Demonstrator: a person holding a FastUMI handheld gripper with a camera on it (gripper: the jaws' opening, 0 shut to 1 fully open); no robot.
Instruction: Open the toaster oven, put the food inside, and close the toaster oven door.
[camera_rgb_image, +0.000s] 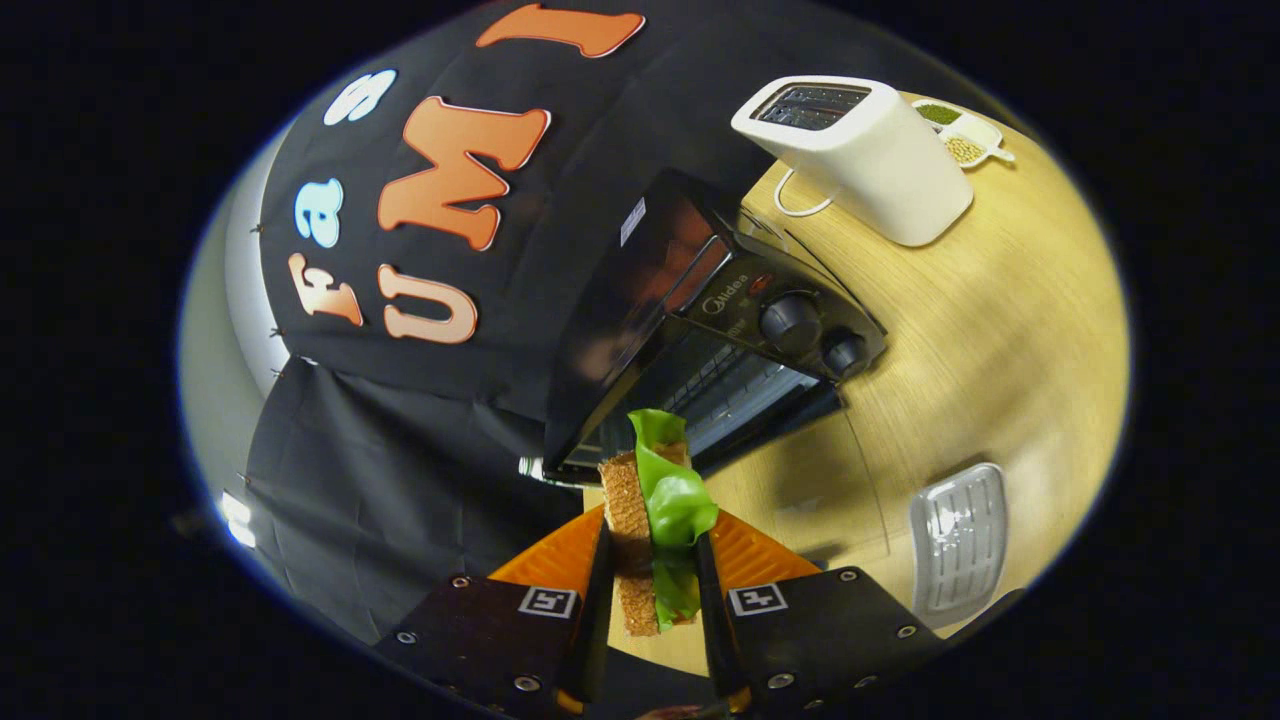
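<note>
Gripper: the orange-fingered gripper was closed down on a brown toast slice with green lettuce, both fingers pressing it.
Oven: the black toaster oven with two knobs lay just beyond the food, door apparently open.
Axis: the food's length pointed toward the cavity.
Next: likely a straight push forward.

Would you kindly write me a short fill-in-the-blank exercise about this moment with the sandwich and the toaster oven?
1. The hand-held gripper is shut on the ____.
2. The toaster oven door stands ____.
3. The white toaster rests on the wooden ____.
4. The green layer in the sandwich is ____.

Missing words: sandwich; open; table; lettuce
</note>
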